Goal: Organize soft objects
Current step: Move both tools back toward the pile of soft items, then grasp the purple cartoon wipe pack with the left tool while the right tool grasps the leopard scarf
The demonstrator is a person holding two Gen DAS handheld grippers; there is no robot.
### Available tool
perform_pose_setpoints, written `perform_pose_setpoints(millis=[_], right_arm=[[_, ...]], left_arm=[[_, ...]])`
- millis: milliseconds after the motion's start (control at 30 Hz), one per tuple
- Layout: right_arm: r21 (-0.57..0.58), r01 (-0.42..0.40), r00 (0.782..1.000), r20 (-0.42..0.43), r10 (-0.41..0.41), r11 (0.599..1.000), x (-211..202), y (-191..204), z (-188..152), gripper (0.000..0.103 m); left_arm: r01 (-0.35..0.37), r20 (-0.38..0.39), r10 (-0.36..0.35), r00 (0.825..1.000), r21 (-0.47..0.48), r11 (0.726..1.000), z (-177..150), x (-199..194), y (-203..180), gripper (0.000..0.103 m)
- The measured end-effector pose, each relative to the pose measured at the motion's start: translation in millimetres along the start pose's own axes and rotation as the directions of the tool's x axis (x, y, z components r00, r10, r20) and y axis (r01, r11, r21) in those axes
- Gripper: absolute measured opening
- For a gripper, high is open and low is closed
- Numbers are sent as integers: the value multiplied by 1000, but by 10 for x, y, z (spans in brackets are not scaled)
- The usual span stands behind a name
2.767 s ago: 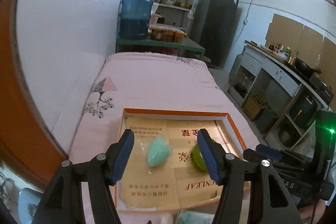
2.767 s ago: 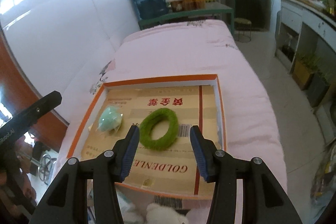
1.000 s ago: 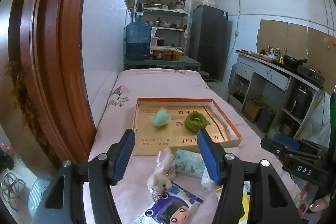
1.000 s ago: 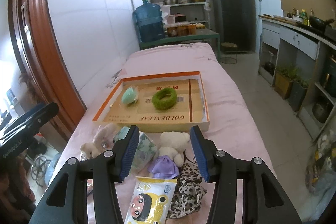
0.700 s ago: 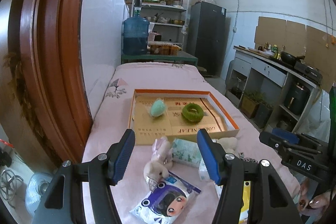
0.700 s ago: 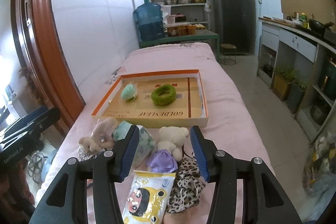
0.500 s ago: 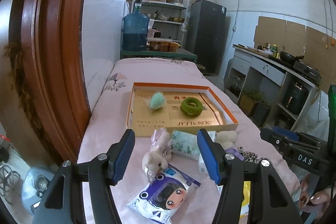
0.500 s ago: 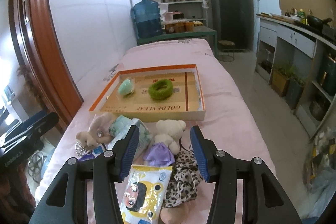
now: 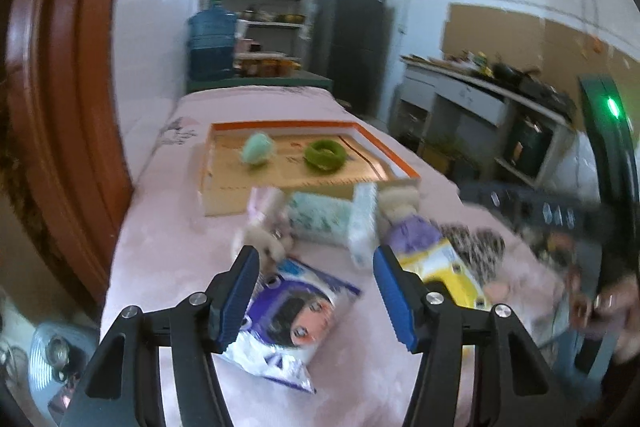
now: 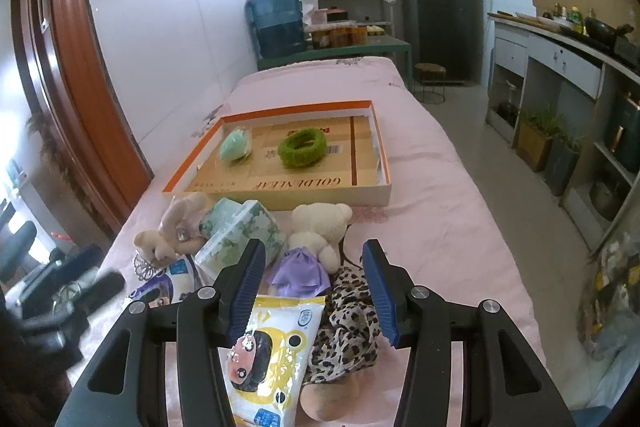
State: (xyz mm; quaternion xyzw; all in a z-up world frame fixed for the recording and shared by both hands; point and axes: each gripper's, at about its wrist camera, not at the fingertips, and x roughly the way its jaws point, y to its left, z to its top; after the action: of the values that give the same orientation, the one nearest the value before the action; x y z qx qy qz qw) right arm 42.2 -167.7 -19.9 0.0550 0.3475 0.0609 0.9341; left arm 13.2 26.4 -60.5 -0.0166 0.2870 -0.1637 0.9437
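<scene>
A shallow orange-rimmed cardboard tray [image 10: 384, 151] lies on the pink bed and holds a mint-green soft egg [image 10: 235, 144] and a green fuzzy ring [image 10: 303, 147]. In front of it lie a beige rabbit toy [image 10: 168, 227], a green tissue pack [image 10: 236, 231], a white bear in a purple dress [image 10: 316, 231], a leopard-print cloth [image 10: 348, 331], a yellow packet [image 10: 272, 351] and a purple packet [image 9: 292, 315]. My left gripper [image 9: 316, 291] is open and empty above the purple packet. My right gripper [image 10: 314, 287] is open and empty above the yellow packet and bear.
A brown wooden door frame [image 10: 76, 79] runs along the bed's left side. A blue water jug [image 10: 276, 23], shelves and a dark fridge [image 10: 436, 3] stand beyond the bed. A counter [image 10: 560, 67] lines the right wall. The left wrist view is blurred.
Both grippers have pulled back from the tray toward the near end of the bed, bringing the pile of toys and packets into view. The left gripper has dropped lower over the purple packet.
</scene>
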Motion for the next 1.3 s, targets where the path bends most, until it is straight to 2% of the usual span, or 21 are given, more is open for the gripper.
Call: perform_pose_setpoints(millis=[167,433,600,667,800,933,1033,1167,1300], right_arm=[[1,4,1000,-6,-4,1000,29,14,-3,52],[11,10,1000,-9,-10,1000,41,3,-22,52],[24,18,1000,-12,-17,1000,52,-18,-36,52],[29,19,1000,-14,-19,999,61,-32,-38,52],[36,26,1000,-18,-26,999,78,-49,-34,52],[45,13,1000,-26,-12,999,108,-45,-27,52],[44,8,1000,-28,-7,999,117,-37,-21,52],[55,7,1000,-21,-6,998,103,-55,-24,52],[66,5,1000,-21,-4,998,92,-104,-19,52]], left_arm=[[52,-35,-49,998,95,994,-231,27,-88,57],[135,-102,-120,988,161,978,-428,121,81,57],[196,-155,-178,972,108,975,-365,234,293,57],[202,-183,-179,967,115,973,-356,310,332,57],[222,-213,-194,957,114,968,-336,395,367,64],[226,-251,-192,949,118,967,-334,482,358,66],[233,-323,-185,928,120,965,-351,618,328,66],[210,-335,-142,931,176,962,-355,652,227,63],[210,-321,-150,935,161,964,-368,618,219,58]])
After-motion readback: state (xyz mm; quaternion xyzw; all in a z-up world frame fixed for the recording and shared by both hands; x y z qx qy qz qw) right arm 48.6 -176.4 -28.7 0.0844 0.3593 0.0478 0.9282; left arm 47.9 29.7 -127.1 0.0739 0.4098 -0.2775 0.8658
